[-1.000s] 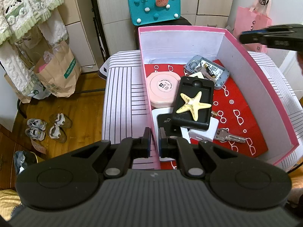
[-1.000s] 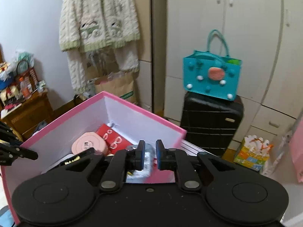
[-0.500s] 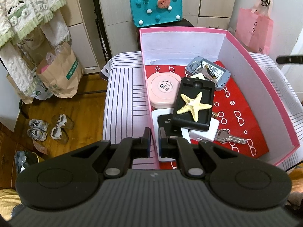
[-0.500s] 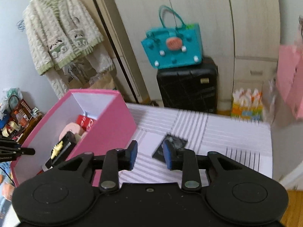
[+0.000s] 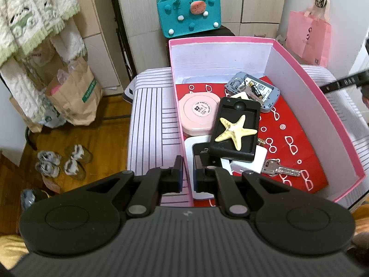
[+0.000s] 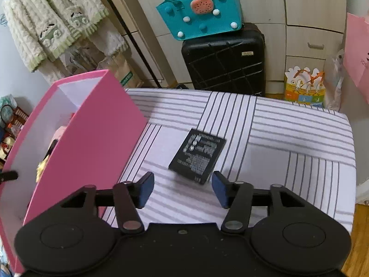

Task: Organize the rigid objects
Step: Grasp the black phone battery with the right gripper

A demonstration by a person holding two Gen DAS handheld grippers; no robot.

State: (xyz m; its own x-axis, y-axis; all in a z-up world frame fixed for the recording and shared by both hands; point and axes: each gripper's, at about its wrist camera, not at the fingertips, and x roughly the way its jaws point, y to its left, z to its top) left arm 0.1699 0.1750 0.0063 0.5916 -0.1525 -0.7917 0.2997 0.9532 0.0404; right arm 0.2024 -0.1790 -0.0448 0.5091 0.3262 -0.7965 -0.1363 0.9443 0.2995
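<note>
The right gripper (image 6: 182, 190) points down at the striped tabletop; its jaws are opening, the blue pads (image 6: 146, 188) stand well apart, and nothing lies between them. Just beyond the fingertips, nearer the right pad, a flat black rectangular battery with white printed text (image 6: 197, 155) lies flat on the white cloth with grey stripes (image 6: 288, 138), untouched by either pad. To the left of that battery stands the tall pink cardboard box with white inner walls (image 6: 92, 124), resting on the same cloth. The left gripper (image 5: 187, 173) is clenched: its two fingers straddle the near left wall of the pink box (image 5: 182, 136), one finger outside and one inside, and pinch that thin wall. Inside the box, on a red lining printed with white spectacles (image 5: 297, 133), several items lie packed toward the left side. A round pale pink compact case (image 5: 198, 114) sits against the left wall. A black rectangular moulded tray (image 5: 235, 129) leans across it and carries a cream starfish (image 5: 236, 130). Under the tray lie a white flat box (image 5: 191, 145) and a white block (image 5: 253, 161). A set of silver keys (image 5: 280, 169) rests just right of the white block. A grey-blue open device shell with exposed contents (image 5: 253, 90) lies near the far wall. Behind the table stand a black hard-shell suitcase (image 6: 224, 55) and, on top of it, a teal felt handbag (image 6: 199, 11).
</note>
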